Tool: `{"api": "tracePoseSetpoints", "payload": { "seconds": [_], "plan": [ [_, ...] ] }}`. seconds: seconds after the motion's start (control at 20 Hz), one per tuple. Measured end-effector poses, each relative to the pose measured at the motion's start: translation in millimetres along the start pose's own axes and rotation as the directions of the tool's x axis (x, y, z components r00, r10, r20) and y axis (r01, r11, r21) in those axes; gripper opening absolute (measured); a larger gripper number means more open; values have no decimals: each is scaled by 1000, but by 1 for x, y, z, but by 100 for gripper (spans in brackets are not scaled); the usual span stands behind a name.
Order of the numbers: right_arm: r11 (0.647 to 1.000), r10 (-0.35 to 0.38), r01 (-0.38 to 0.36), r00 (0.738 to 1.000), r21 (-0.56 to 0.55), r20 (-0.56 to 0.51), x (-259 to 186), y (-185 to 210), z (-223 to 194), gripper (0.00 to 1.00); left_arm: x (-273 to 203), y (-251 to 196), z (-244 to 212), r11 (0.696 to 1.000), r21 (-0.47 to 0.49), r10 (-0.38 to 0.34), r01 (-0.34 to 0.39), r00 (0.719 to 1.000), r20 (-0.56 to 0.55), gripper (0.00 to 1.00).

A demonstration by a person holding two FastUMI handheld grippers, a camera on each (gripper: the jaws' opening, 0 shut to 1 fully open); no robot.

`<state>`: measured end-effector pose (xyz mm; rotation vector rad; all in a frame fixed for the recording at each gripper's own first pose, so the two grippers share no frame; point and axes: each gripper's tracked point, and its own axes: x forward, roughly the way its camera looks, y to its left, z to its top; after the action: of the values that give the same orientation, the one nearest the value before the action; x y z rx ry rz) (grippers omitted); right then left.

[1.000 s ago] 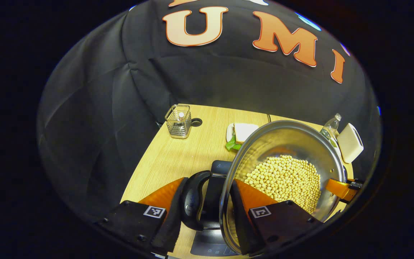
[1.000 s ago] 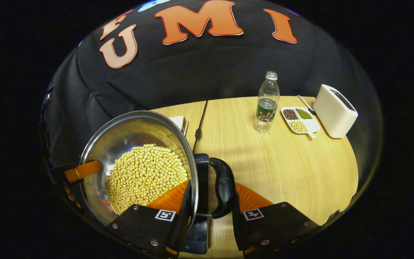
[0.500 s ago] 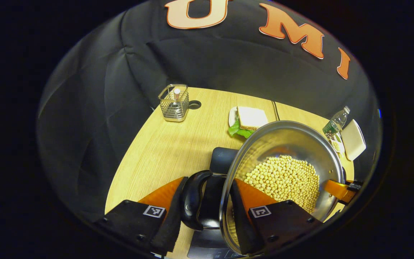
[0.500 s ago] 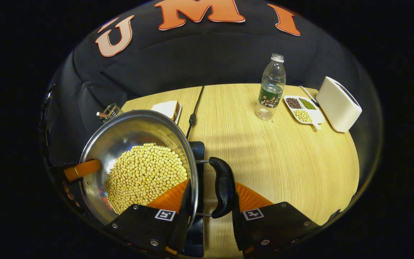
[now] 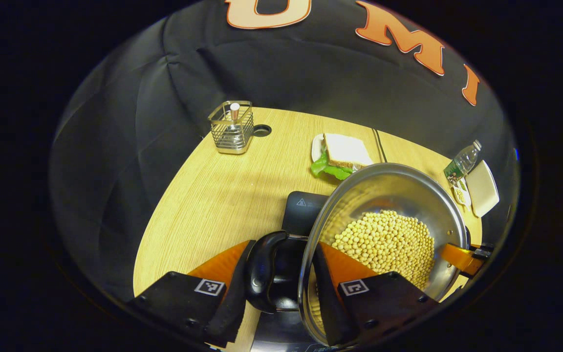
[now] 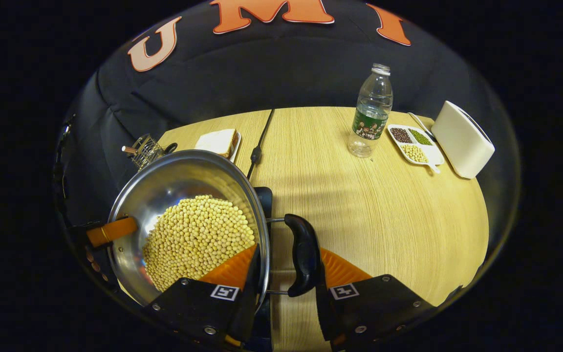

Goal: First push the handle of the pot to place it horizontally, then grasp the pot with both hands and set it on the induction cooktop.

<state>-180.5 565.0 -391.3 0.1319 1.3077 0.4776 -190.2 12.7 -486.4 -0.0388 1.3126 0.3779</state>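
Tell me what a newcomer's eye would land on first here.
The steel pot heaped with yellow beans dominates the near left of the right gripper view, held by its black side handle between the right gripper's fingers. In the left gripper view, the left gripper clamps the opposite handle, above the black cooktop.

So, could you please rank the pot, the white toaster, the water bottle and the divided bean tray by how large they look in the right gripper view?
1. pot, by far, though it is nearest the camera
2. white toaster
3. water bottle, close to the toaster
4. divided bean tray
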Motion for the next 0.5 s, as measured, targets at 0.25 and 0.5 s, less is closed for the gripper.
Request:
{"api": "tracePoseSetpoints", "payload": {
  "seconds": [0.25, 0.5],
  "plan": [
    [999, 8, -7, 1000, -37, 28, -3, 0, 2, 60, 0, 3, -4, 1000, -2, 5, -5, 1000, -5, 74],
    [993, 66, -60, 997, -106, 46, -10, 3, -1, 70, -13, 3, 15, 996, 4, 86, -87, 992, 91, 85]
  ]
}}
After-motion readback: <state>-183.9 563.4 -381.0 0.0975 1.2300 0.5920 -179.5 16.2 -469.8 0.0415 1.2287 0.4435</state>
